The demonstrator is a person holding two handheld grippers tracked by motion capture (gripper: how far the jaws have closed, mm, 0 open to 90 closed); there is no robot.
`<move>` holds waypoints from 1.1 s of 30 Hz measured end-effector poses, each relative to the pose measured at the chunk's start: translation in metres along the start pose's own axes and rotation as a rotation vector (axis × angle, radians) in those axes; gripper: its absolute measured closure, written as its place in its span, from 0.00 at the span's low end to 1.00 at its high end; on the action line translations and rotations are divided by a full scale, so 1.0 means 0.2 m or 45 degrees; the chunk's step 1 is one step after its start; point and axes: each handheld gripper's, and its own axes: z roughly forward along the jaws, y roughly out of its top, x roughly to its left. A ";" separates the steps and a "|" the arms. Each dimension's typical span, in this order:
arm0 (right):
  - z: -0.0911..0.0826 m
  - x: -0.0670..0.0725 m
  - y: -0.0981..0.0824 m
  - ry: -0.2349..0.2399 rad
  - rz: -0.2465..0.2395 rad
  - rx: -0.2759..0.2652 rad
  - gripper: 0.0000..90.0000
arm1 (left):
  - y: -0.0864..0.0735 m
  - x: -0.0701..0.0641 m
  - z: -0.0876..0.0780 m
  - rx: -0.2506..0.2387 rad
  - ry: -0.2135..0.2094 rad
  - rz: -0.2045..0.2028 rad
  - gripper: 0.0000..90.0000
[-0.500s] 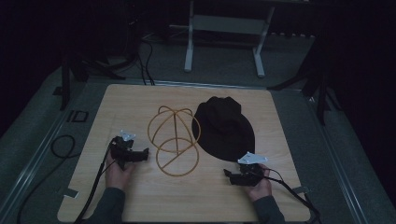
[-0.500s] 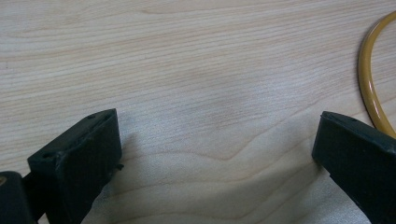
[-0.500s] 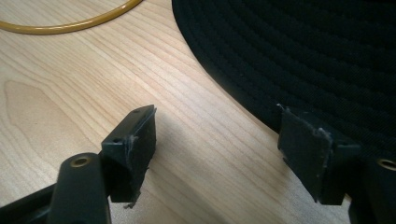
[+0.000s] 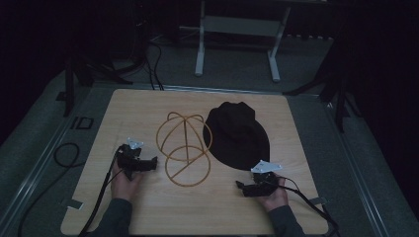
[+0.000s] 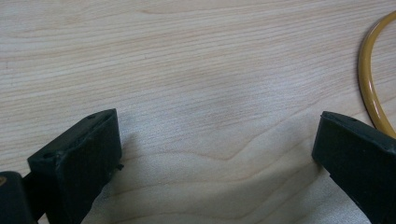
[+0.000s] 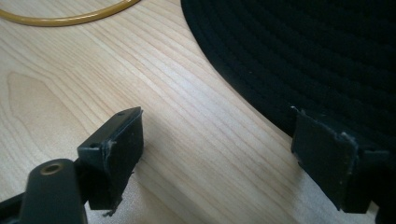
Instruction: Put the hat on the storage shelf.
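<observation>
The right gripper [image 4: 240,186] is standing with its jaws wide apart and nothing between them; in the right gripper view bare wood is showing between the two black pads, and one pad [image 6: 327,158] is sitting just in front of the hat's brim, whether touching it I cannot tell. The left gripper [image 4: 154,163] is likewise gaping wide and holding nothing; in the left gripper view only wood grain is lying between its pads, and the frame's yellow ring is curving past just beyond one pad [image 5: 355,158], close but apart from it.

Each gripper is being held low over the tabletop by a hand: the left hand [image 4: 124,181] is coming in near the front edge toward the left front corner, the right hand [image 4: 273,193] near the front edge toward the right front corner. The grippers are pointing inward, toward each other. A cable is trailing from each one back over the front edge.

The hat [image 4: 237,134], black and soft, is lying flat on the tabletop [image 4: 143,106], right of the middle, its brim reaching toward the right gripper. The frame [image 4: 184,148], a dome of yellow hoops on a round base ring, is standing at the middle of the tabletop, just left of the hat, its hoops looking as if they meet the hat's edge.
</observation>
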 end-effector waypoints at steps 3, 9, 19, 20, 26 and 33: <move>0.00 -0.01 0.00 0.030 -0.031 -0.013 0.26 | 0.00 0.00 0.00 0.000 0.000 0.000 0.02; 0.00 -0.01 0.01 0.017 -0.016 -0.009 0.28 | 0.00 0.00 0.00 0.000 0.000 0.000 0.02; -0.03 -0.09 0.09 0.103 -0.048 0.112 0.46 | 0.00 0.00 0.00 0.004 0.000 0.004 0.02; -0.04 -0.09 0.10 0.103 -0.060 0.120 0.47 | 0.00 0.00 0.00 0.003 0.000 0.004 0.02; -0.09 -0.12 0.18 0.113 -0.178 0.202 0.50 | 0.00 0.00 0.00 0.001 0.000 0.000 0.02; -0.10 -0.15 0.22 0.135 -0.235 0.280 0.49 | 0.00 0.00 0.00 0.001 -0.001 -0.003 0.02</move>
